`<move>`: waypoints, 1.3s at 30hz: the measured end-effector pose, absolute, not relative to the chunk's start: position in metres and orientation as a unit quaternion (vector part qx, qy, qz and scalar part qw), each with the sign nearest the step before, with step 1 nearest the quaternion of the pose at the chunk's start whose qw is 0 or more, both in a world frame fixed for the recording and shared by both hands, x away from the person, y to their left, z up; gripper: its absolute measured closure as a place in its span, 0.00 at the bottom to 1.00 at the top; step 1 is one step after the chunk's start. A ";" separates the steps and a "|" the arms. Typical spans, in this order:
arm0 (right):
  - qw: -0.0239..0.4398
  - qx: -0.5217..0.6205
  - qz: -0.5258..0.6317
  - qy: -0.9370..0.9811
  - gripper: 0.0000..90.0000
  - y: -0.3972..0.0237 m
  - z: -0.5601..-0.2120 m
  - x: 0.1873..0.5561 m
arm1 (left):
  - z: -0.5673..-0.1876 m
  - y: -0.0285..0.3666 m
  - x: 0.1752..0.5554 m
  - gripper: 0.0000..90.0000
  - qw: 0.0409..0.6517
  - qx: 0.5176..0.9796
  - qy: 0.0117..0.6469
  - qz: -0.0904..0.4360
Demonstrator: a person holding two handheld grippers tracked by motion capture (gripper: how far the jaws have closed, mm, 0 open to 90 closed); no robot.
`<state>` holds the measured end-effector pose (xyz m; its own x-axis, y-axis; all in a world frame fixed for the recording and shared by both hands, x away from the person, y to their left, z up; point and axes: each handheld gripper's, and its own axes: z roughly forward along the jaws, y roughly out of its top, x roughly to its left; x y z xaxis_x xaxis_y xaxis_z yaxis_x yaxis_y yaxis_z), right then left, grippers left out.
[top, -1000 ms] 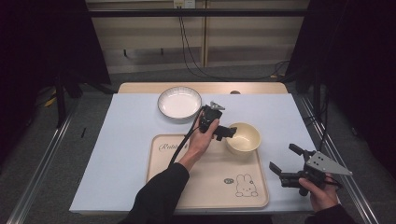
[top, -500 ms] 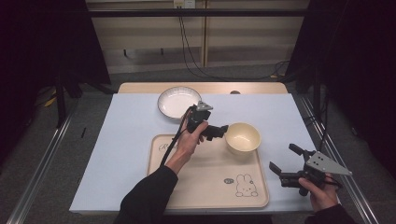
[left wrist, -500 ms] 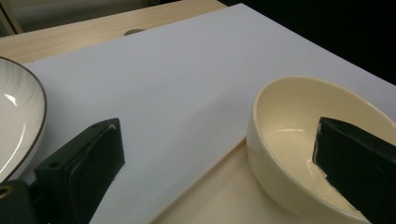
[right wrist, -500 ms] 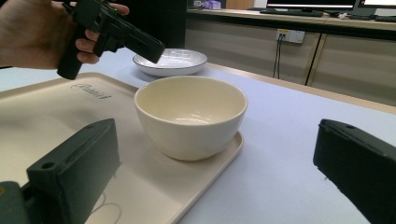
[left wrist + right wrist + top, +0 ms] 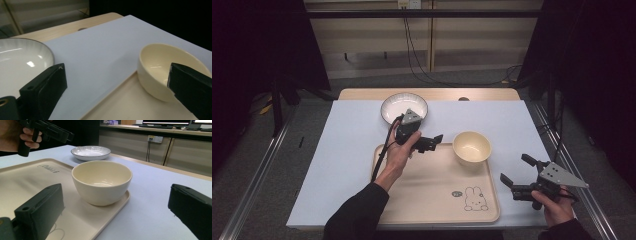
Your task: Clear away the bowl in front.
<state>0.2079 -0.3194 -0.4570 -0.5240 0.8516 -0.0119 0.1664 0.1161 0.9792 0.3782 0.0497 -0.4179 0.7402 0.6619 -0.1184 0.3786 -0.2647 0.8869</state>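
Both tongs spread, bowl on tray corner

Left gripper (image 5: 435,141) hangs wide open above the tray (image 5: 432,200), apart from the cream bowl (image 5: 471,148) on its far right corner. Right gripper (image 5: 518,173), also open, hovers off the tray's right edge. Its own view shows the bowl's empty inside (image 5: 102,181); the white plate (image 5: 404,107) sits behind.

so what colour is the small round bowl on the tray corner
The small round bowl is a plain glossy cream, inside and out, with no pattern. The right gripper view shows it best.

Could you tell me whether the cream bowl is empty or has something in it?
Empty: the cream bowl stands upright, its bare glossy inside visible.
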 end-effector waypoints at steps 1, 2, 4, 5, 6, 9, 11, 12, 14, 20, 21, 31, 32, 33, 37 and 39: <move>0.312 0.375 0.549 0.679 0.00 -0.319 -0.457 0.208 | -0.418 0.052 0.377 0.02 0.502 0.784 0.332 0.155; 0.312 0.375 0.549 0.679 0.00 -0.319 -0.457 0.208 | -0.418 0.054 0.375 0.02 0.502 0.783 0.330 0.161; 0.312 0.375 0.550 0.678 0.00 -0.319 -0.457 0.208 | -0.417 0.060 0.372 0.02 0.507 0.781 0.331 0.156; 0.312 0.376 0.550 0.677 0.00 -0.319 -0.457 0.208 | -0.417 0.063 0.369 0.01 0.510 0.775 0.338 0.157; 0.313 0.375 0.549 0.678 0.00 -0.320 -0.457 0.208 | -0.416 0.065 0.367 0.02 0.511 0.771 0.343 0.165; 0.312 0.374 0.550 0.679 0.00 -0.319 -0.457 0.208 | -0.414 0.072 0.361 0.03 0.525 0.755 0.352 0.173; 0.315 0.375 0.549 0.678 0.00 -0.320 -0.457 0.208 | -0.413 0.078 0.357 0.03 0.534 0.747 0.356 0.172; 0.313 0.376 0.549 0.678 0.00 -0.319 -0.457 0.208 | -0.412 0.081 0.356 0.03 0.536 0.744 0.358 0.177; 0.312 0.375 0.549 0.679 0.00 -0.319 -0.457 0.208 | -0.411 0.087 0.353 0.03 0.537 0.741 0.358 0.185; 0.314 0.374 0.549 0.679 0.00 -0.319 -0.457 0.208 | -0.411 0.103 0.346 0.02 0.545 0.727 0.366 0.201; 0.315 0.374 0.550 0.678 0.00 -0.319 -0.457 0.208 | -0.411 0.106 0.344 0.02 0.541 0.727 0.370 0.205; 0.313 0.375 0.549 0.679 0.00 -0.319 -0.457 0.208 | -0.412 0.141 0.325 0.02 0.532 0.722 0.383 0.221; 0.313 0.375 0.549 0.679 0.00 -0.319 -0.457 0.208 | -0.412 0.144 0.323 0.02 0.530 0.722 0.383 0.225; 0.312 0.376 0.549 0.678 0.00 -0.319 -0.457 0.208 | -0.411 0.148 0.320 0.02 0.528 0.723 0.383 0.229; 0.311 0.377 0.549 0.678 0.00 -0.319 -0.457 0.208 | -0.410 0.159 0.306 0.03 0.530 0.712 0.390 0.244; 0.312 0.379 0.547 0.679 0.00 -0.319 -0.457 0.208 | -0.409 0.165 0.300 0.02 0.533 0.707 0.394 0.246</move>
